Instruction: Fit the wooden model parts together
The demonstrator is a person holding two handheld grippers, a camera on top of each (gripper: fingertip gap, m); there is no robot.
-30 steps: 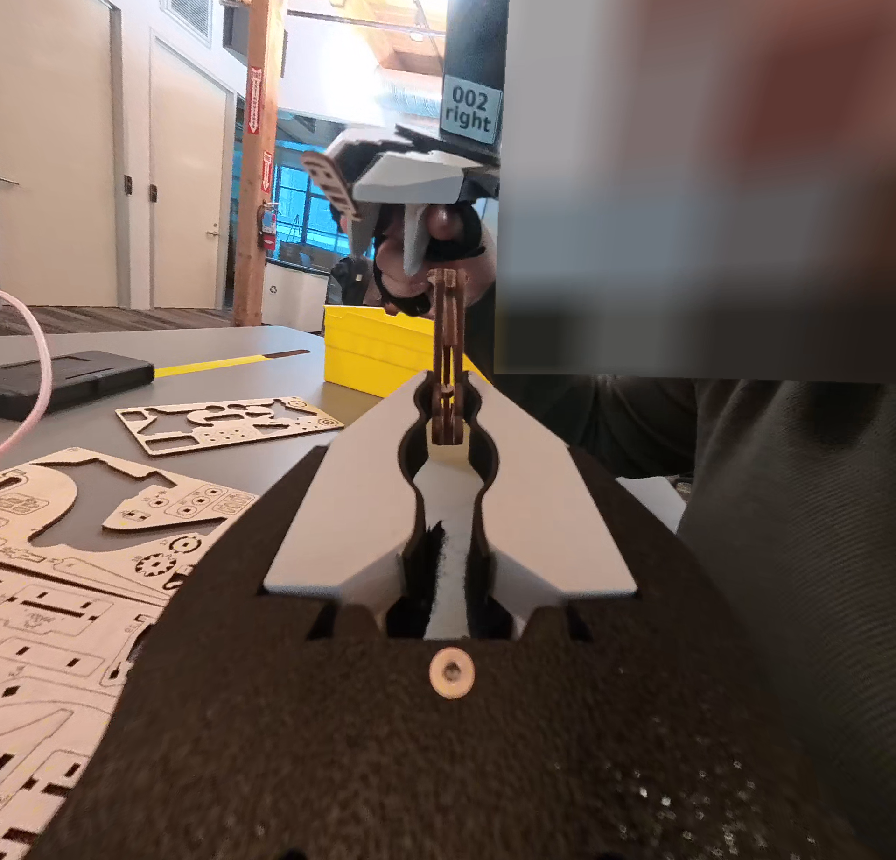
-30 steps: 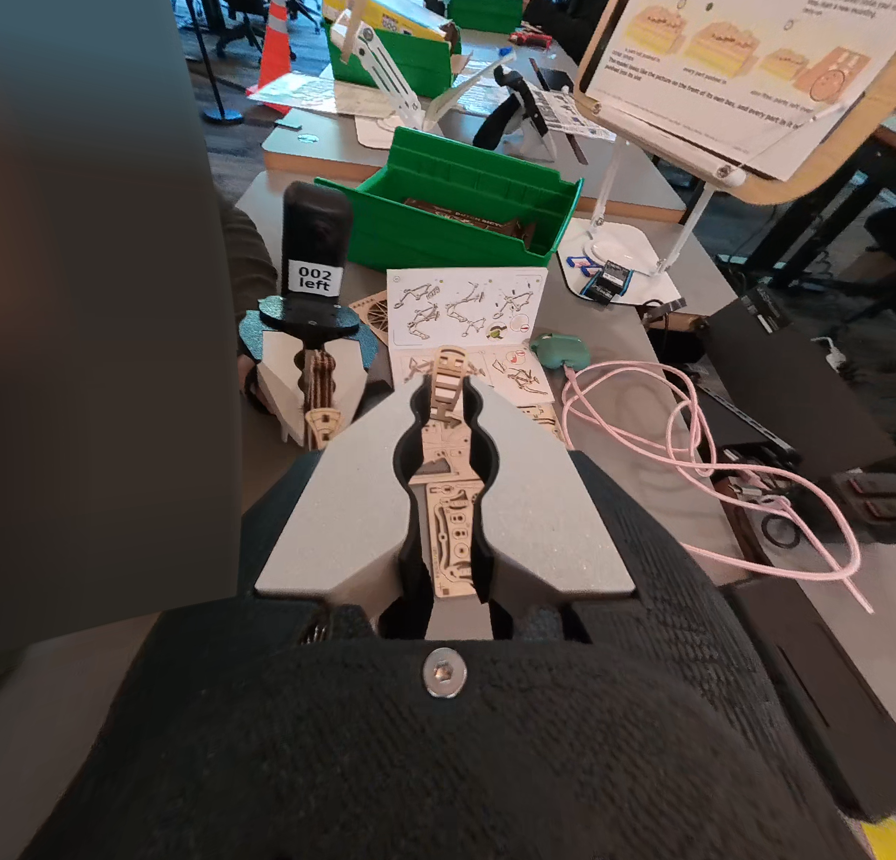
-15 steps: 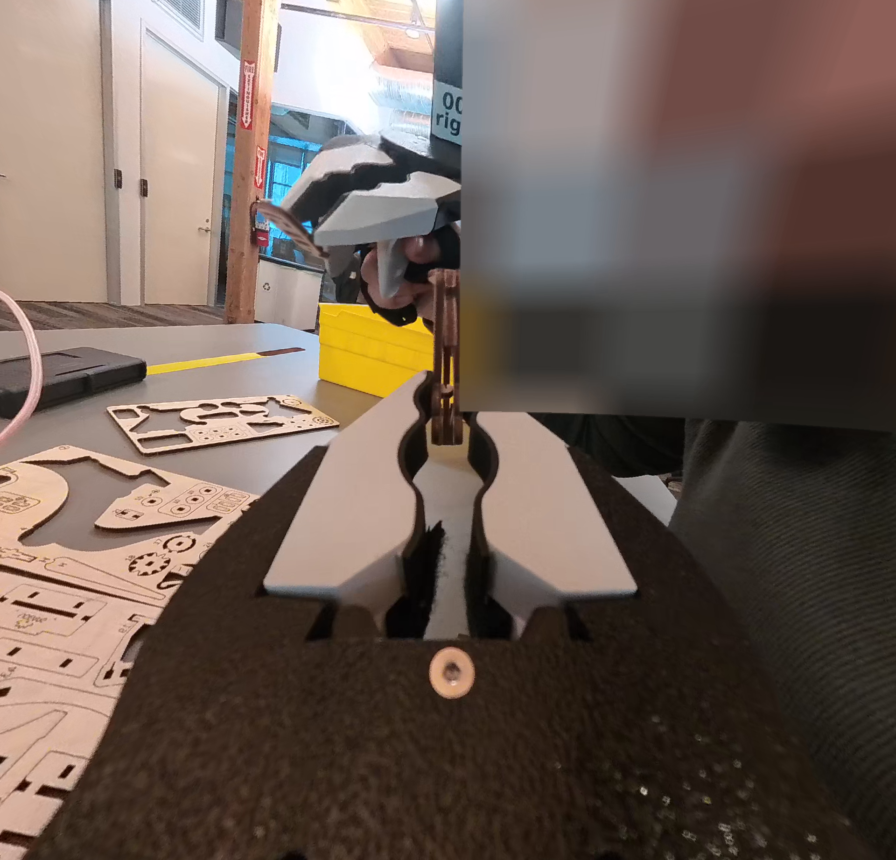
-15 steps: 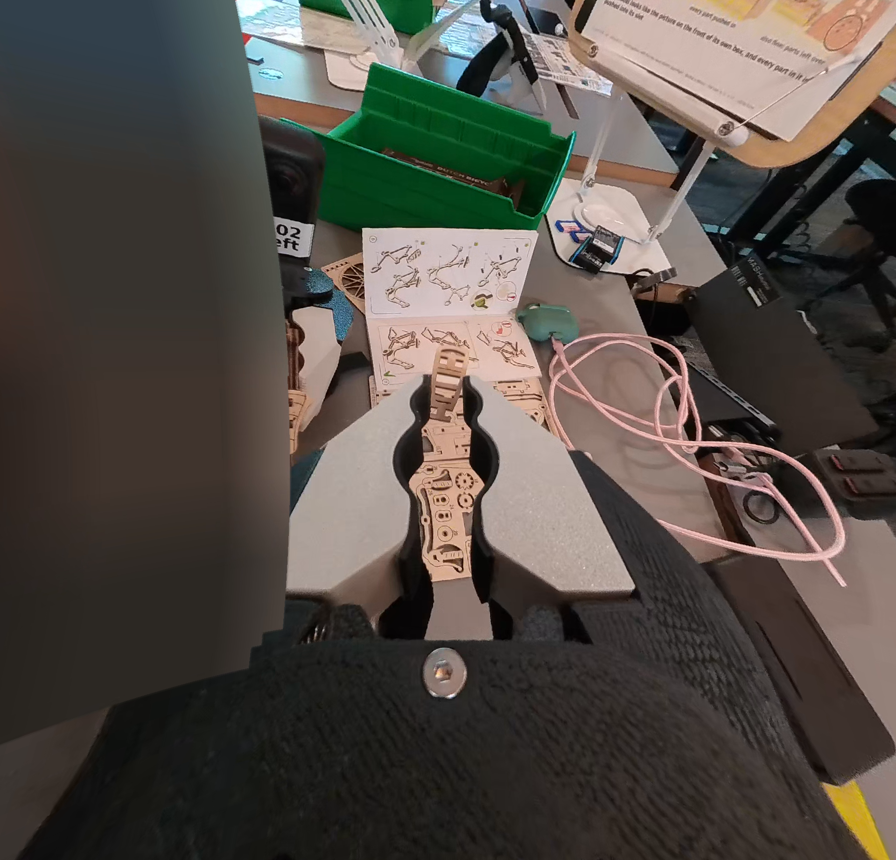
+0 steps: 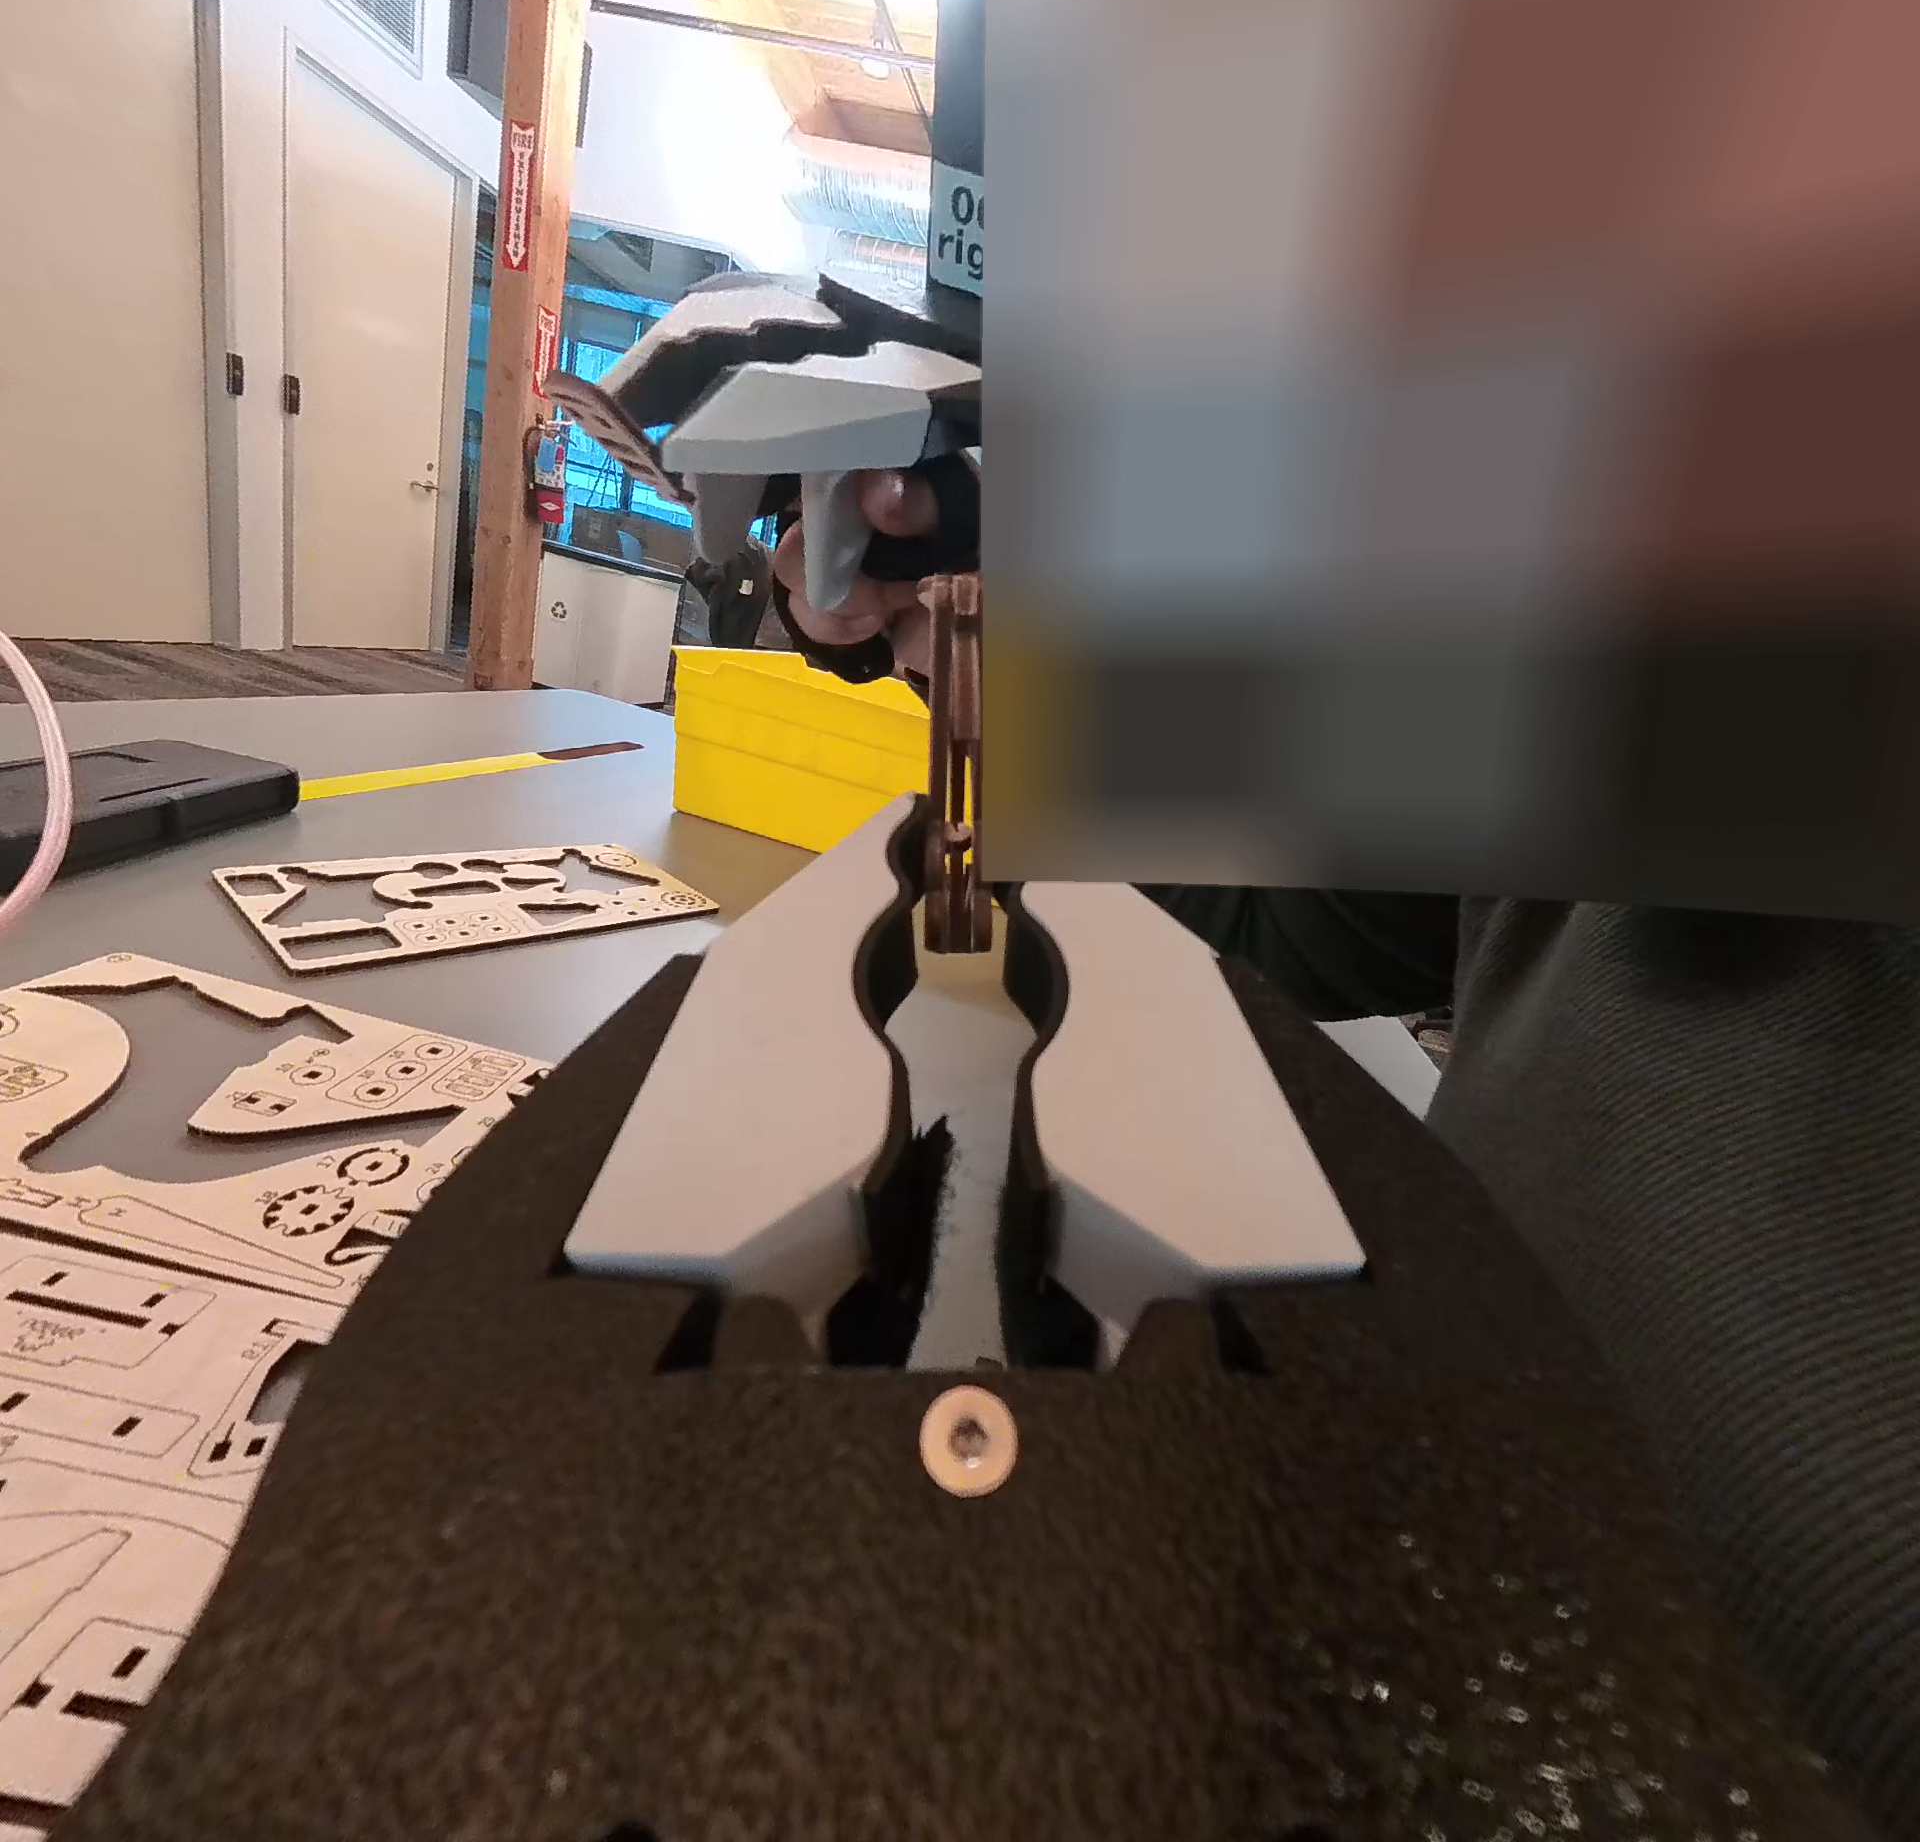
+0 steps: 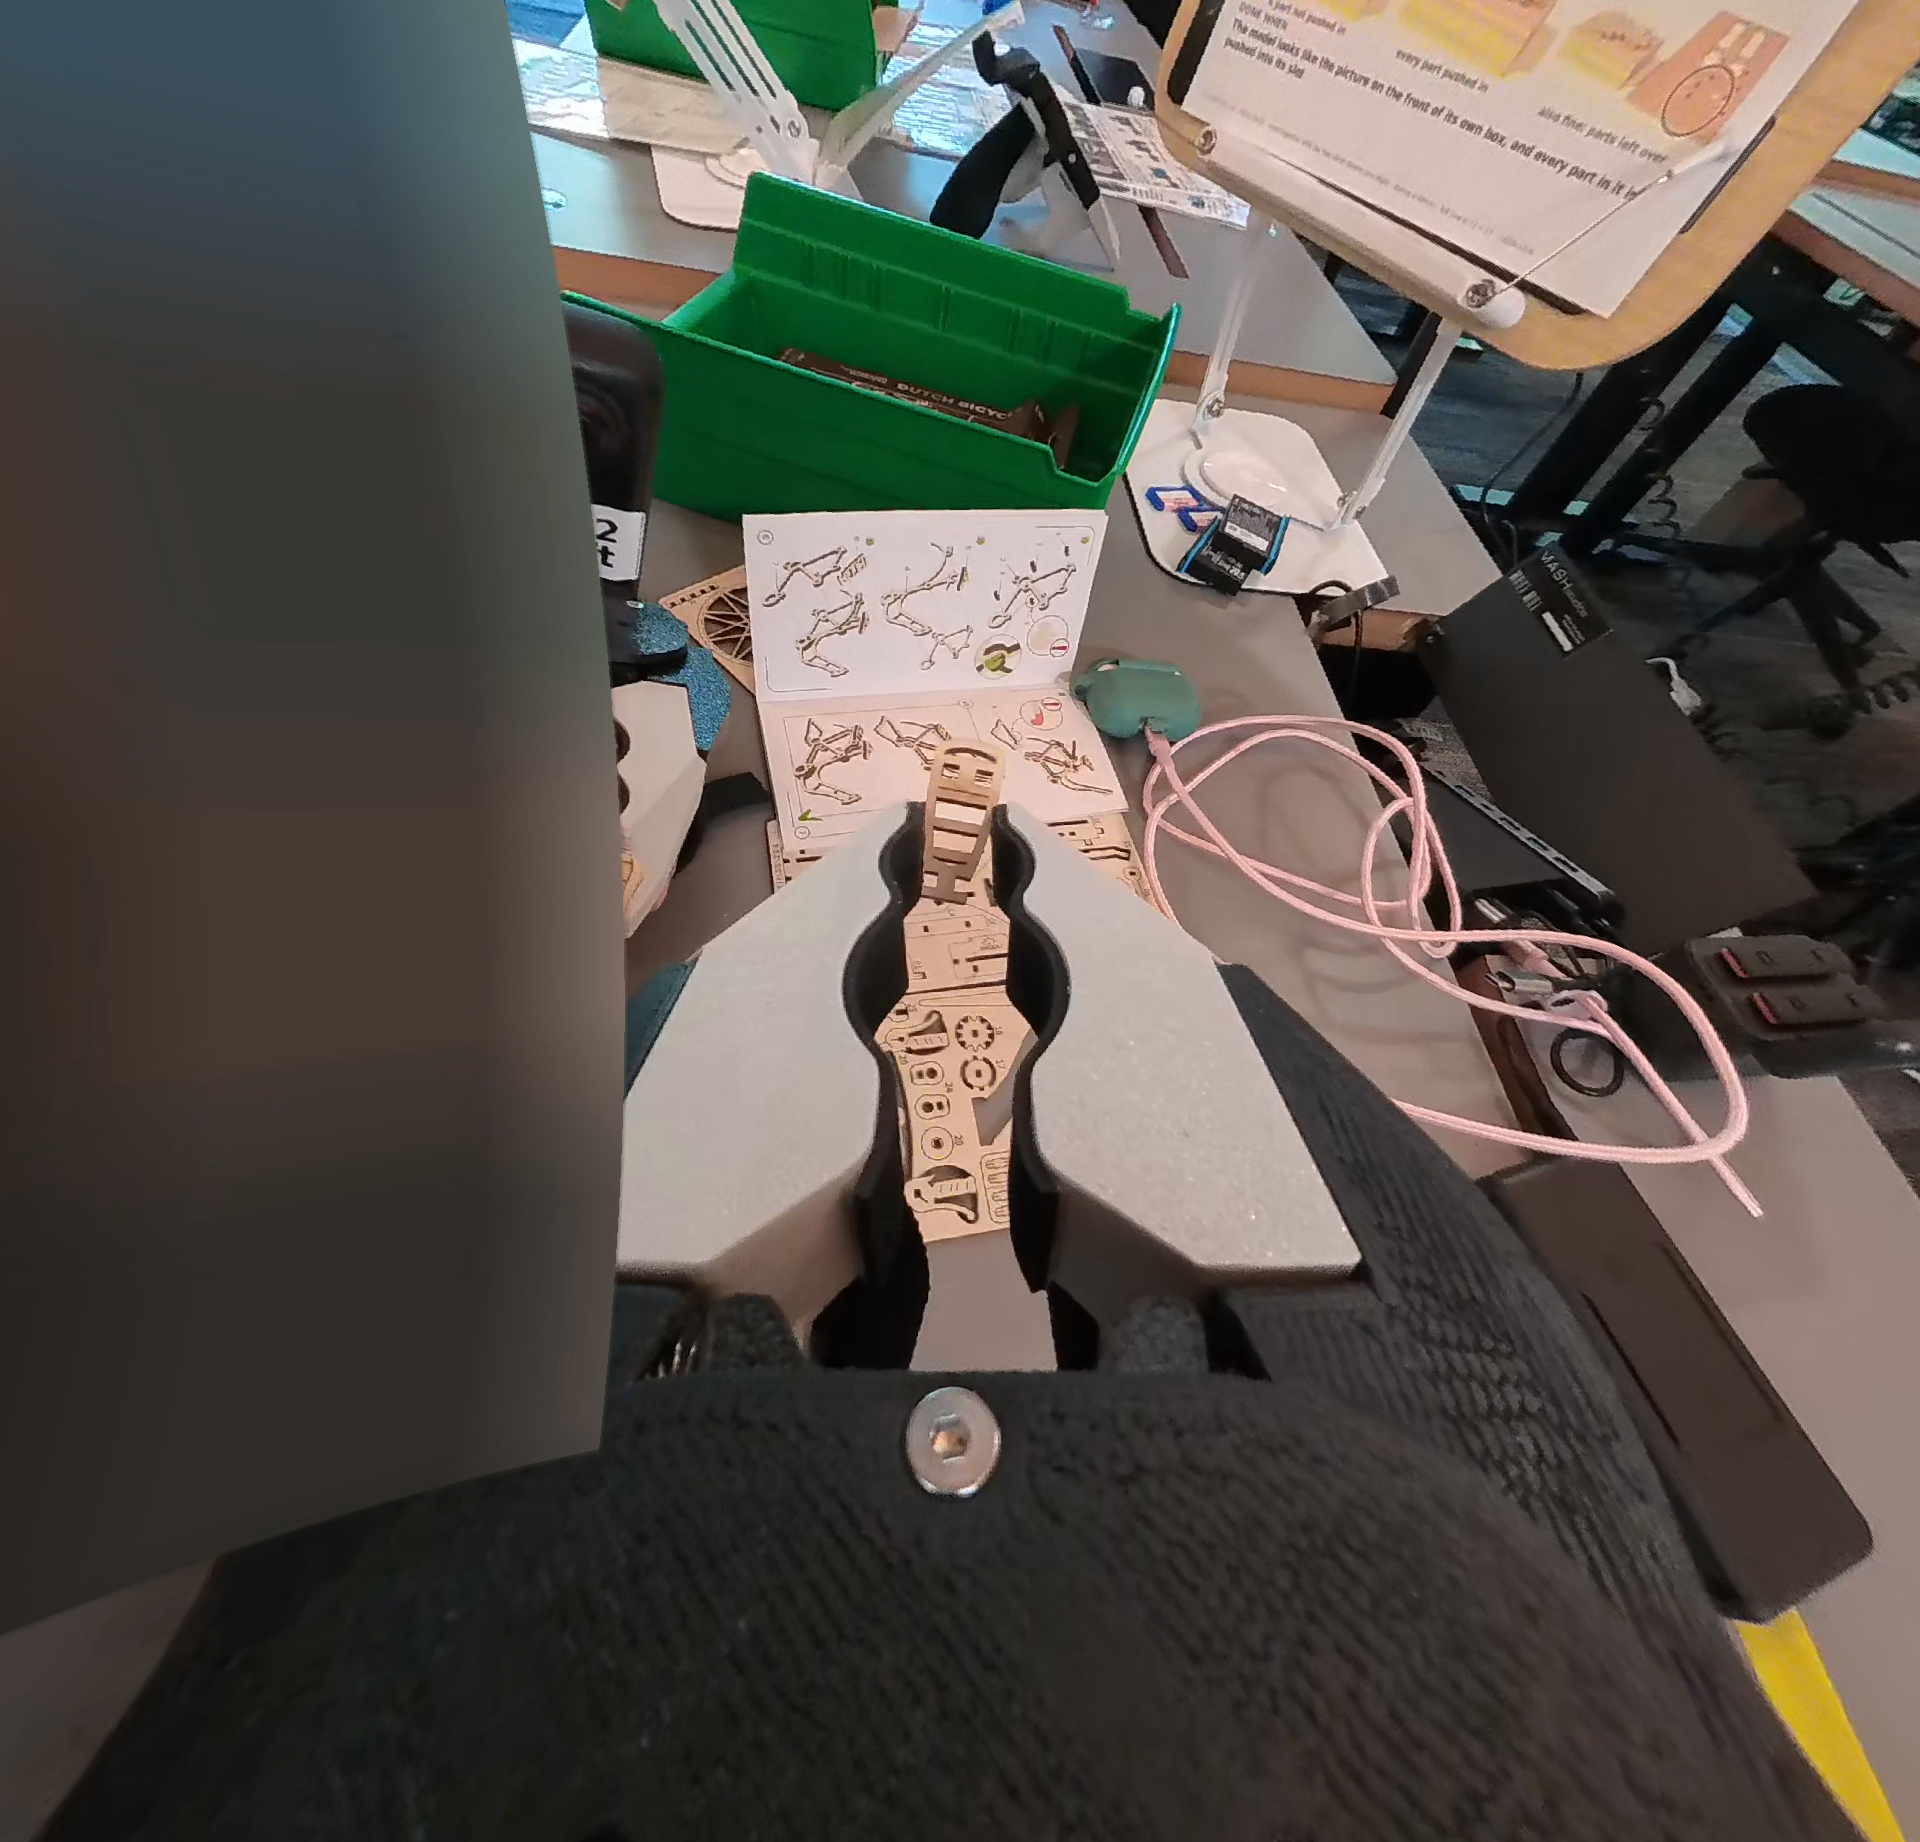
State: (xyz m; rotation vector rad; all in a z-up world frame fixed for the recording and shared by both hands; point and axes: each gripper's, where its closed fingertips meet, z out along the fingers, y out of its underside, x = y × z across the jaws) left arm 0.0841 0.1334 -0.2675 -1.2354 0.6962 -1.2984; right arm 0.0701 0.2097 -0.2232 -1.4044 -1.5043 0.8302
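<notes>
— Where are the wood pieces?

— The left gripper [image 5: 953,893] is pinched on a thin dark brown wooden stack of parts [image 5: 953,753], standing straight up at its tips. The right gripper [image 6: 958,836] is squeezed on a flat pale slotted wooden strip [image 6: 961,816], held up over the table.

— And under them?

— Pale wooden cut-out sheets [image 5: 208,1148] lie flat on the grey table [image 5: 582,805]. An open white paper booklet with drawings [image 6: 920,639] is near a green plastic bin [image 6: 883,379], and a pink cord [image 6: 1403,919] loops beside it.

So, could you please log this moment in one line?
left gripper: shut on dark part | right gripper: shut on slotted strip | parts apart
</notes>
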